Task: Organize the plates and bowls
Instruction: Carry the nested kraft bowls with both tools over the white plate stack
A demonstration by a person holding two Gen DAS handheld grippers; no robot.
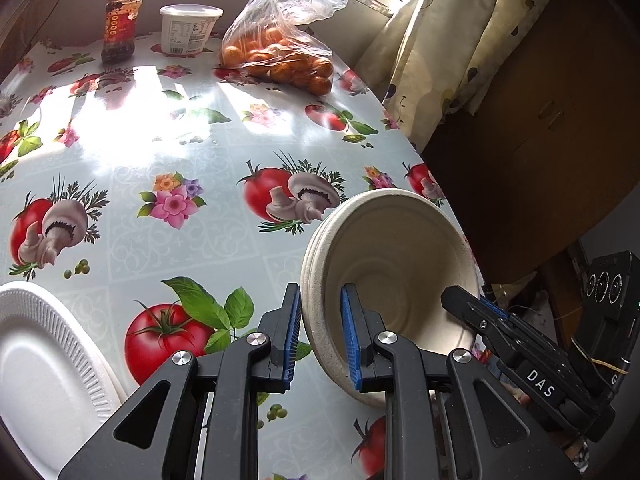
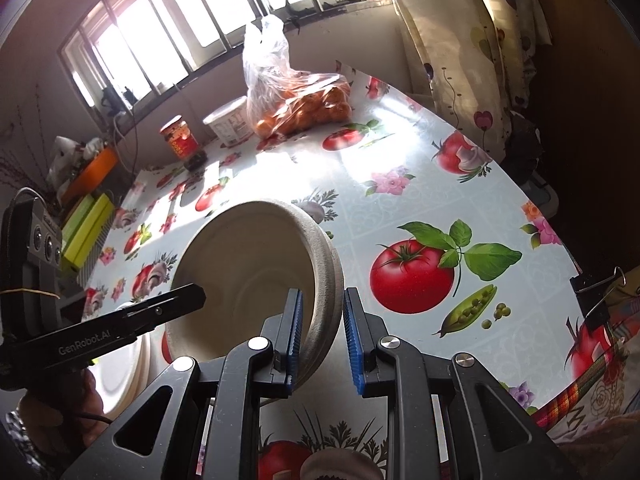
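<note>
Left wrist: both grippers [image 1: 319, 334] [image 2: 322, 338] clamped on opposite bowl [image 1: 394, 264] rims, near the table edge [image 1: 404, 136]; bare tablecloth leftward

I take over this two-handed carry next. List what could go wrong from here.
1. The stack of beige bowls hangs tilted between the left gripper and the right gripper, each pinching only the rim; uneven pulling could separate or drop them.
2. They sit near the table edge, so a slip may land on the floor.

Both wrist views look steeply down, close on the bowl [image 1: 396, 264] [image 2: 256, 264] from opposite rims, sharing it.
</note>
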